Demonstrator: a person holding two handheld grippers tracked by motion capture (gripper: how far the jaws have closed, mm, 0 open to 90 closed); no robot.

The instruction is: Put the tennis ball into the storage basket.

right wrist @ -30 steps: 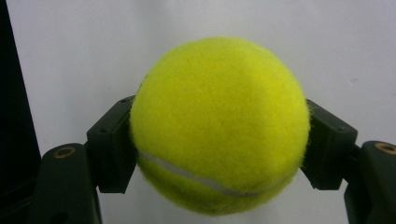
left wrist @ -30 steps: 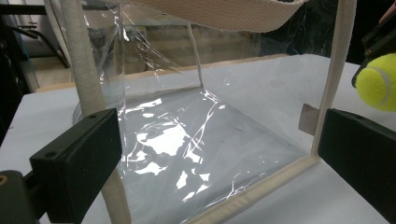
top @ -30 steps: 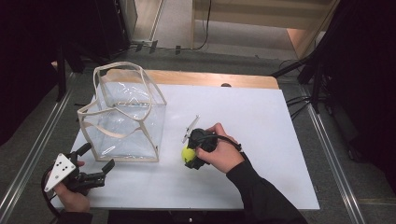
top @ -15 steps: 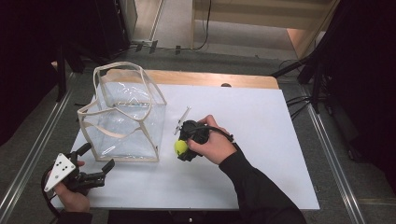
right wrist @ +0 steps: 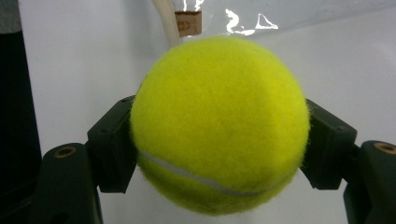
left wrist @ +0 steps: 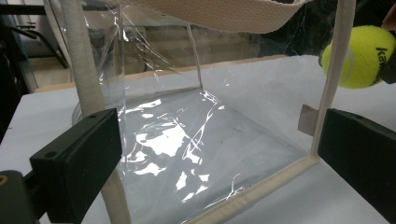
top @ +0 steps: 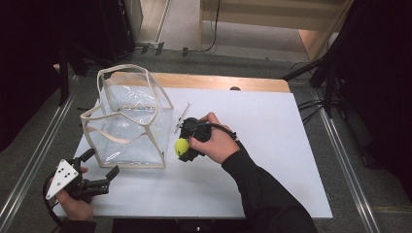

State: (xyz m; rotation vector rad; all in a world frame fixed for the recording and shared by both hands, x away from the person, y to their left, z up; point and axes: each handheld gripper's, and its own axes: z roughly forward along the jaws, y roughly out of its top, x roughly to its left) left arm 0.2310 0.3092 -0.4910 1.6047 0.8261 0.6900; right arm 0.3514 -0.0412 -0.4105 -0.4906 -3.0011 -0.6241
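We had the tennis ball (right wrist: 219, 126) clamped between the jaws of the right gripper (top: 187, 145), one pad on each side at the ball's widest part, held just off the table beside the near right corner of the clear plastic bag (top: 128, 126). The left gripper (top: 94, 182) hovered at the bag's near left corner with its jaws apart and nothing between them.

For the drop we judged that the ball needed to clear the cream-trimmed rim (left wrist: 334, 70) before release, since the soft wall would fold if nudged. The left gripper could pinch the rim to steady the mouth.

The bag stood upright on a white sheet (top: 272, 145) covering a wooden table (top: 218, 82). A thin metal tool (top: 182, 116) lay just behind the right hand. We noted grey floor, floor rails and dark stands around the table.
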